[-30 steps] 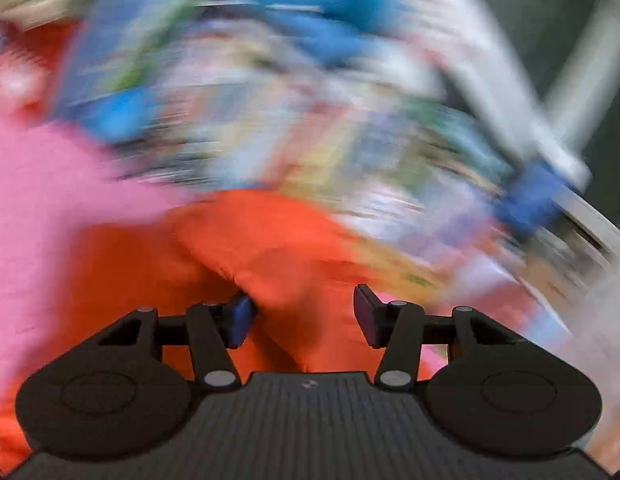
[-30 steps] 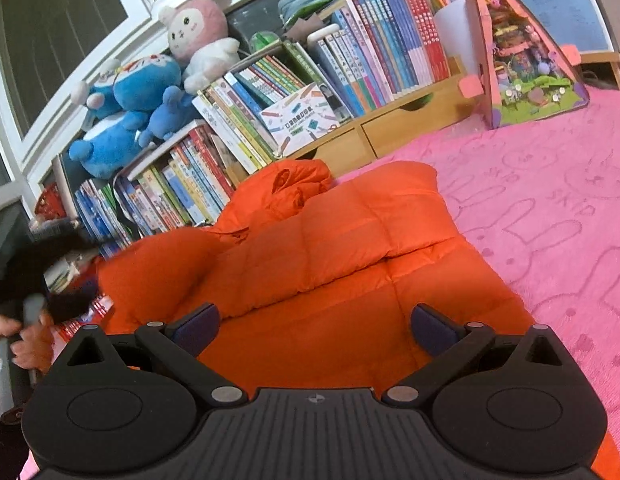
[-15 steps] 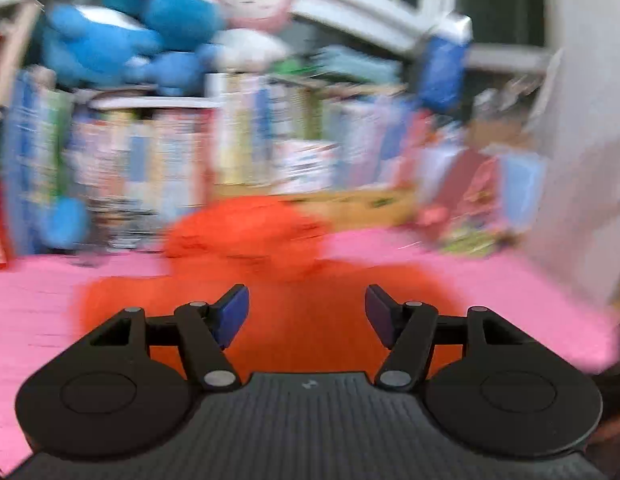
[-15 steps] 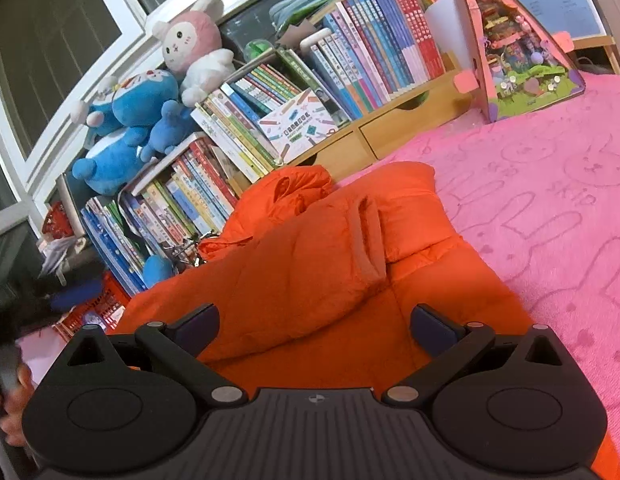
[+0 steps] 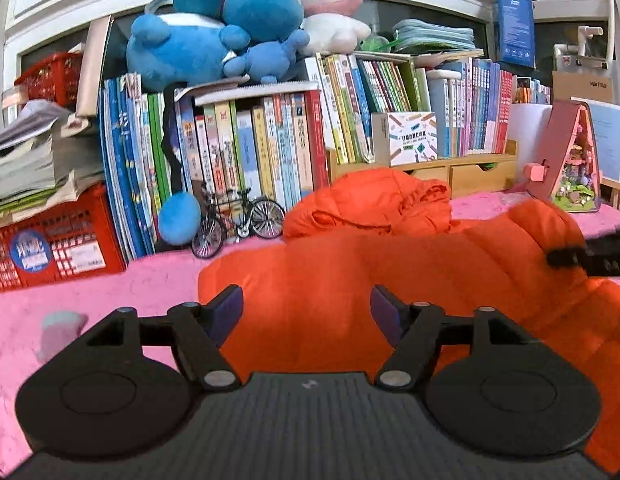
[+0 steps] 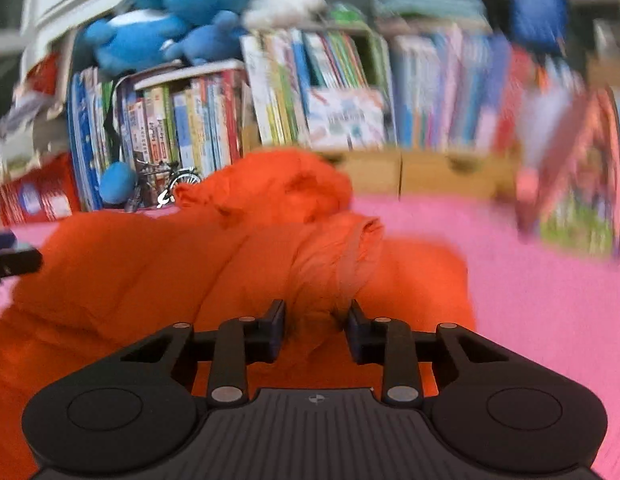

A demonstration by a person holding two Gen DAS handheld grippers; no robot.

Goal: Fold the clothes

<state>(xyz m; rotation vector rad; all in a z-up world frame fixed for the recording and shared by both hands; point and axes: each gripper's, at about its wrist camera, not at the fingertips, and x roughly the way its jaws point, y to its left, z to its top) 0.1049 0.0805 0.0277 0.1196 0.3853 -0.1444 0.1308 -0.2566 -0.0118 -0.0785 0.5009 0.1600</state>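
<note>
Since a moment ago our right gripper (image 6: pixel 314 322) has closed its fingers (image 6: pixel 274 326) on a bunched fold of the one orange puffer jacket (image 5: pixel 350 276), while our left gripper (image 5: pixel 305 312) hovers open over it. It lies rumpled on the pink tabletop (image 5: pixel 89 288), before a bookshelf (image 5: pixel 269 148).

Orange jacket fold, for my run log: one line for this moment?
left gripper open | right gripper shut on orange jacket sleeve | pink cover
</note>
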